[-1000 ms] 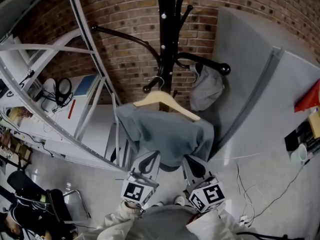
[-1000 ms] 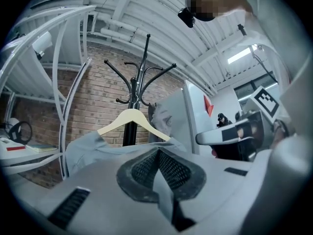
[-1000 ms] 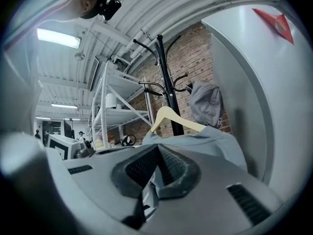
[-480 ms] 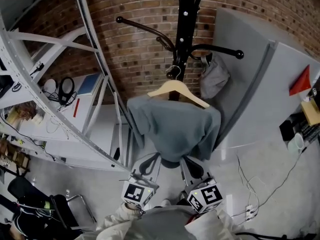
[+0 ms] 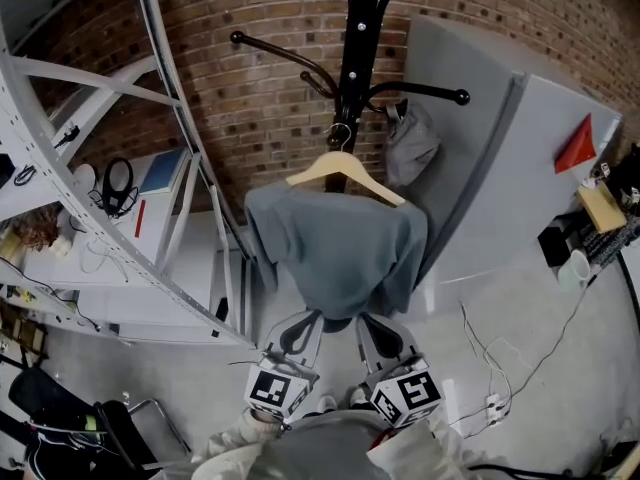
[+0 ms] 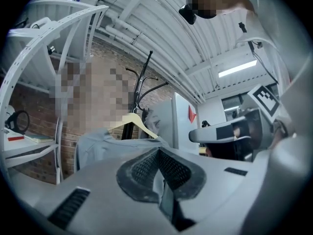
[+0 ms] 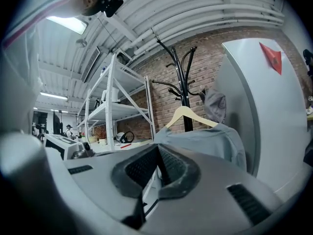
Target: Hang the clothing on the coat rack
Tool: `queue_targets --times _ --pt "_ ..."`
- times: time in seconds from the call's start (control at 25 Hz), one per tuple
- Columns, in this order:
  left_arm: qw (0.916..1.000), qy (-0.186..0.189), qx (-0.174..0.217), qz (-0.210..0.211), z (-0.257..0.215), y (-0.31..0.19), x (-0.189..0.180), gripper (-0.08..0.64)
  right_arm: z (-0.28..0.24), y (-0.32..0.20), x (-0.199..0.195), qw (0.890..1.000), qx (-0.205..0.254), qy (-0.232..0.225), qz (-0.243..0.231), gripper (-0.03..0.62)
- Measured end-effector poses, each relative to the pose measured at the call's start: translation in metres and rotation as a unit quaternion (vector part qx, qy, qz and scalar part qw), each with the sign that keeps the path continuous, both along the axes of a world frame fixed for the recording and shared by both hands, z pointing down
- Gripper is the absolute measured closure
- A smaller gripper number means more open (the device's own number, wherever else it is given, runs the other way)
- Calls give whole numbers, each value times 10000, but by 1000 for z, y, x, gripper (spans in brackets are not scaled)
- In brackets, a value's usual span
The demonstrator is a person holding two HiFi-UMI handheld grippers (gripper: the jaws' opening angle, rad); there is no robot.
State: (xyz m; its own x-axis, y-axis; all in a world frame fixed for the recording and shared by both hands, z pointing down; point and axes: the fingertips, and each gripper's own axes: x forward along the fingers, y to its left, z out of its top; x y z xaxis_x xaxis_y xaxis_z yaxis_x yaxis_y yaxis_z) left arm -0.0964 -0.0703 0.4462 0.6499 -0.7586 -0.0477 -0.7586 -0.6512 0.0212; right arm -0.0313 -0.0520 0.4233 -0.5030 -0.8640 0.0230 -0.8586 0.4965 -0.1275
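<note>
Left gripper (image 5: 300, 320), right gripper (image 5: 378, 324) clamped on grey shirt (image 5: 335, 253) hem. Hanger hook (image 5: 340, 133) at 12 o'clock beside coat rack (image 5: 358, 28); raise evenly, steer onto free 11 o'clock peg (image 5: 280, 56).

Your head camera sits above and behind both grippers and looks steeply down. The left gripper (image 5: 303, 320) and right gripper (image 5: 377, 320) lie low in its frame, with the grey shirt (image 5: 340, 253), wooden hanger (image 5: 345, 173) and coat rack (image 5: 352, 78) ahead of their tips. Each gripper camera rides close behind its own jaws and faces level along them, so the pads fill the lower frame. All three views share the shirt, hanger, rack and brick wall (image 7: 166, 99) beyond the tips. The left gripper view also catches the right gripper off to its right.
</note>
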Motion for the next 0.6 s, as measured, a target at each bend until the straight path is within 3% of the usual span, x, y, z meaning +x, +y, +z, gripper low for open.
queue_targets --times 0.32,0.6 --pt "9999 70 46 87 9 0 18 552 5 4 15 10000 -83 34 7 569" --pt "9999 -50 4 -131 -1 -1 29 552 4 -4 26 9999 -32 15 -118 569"
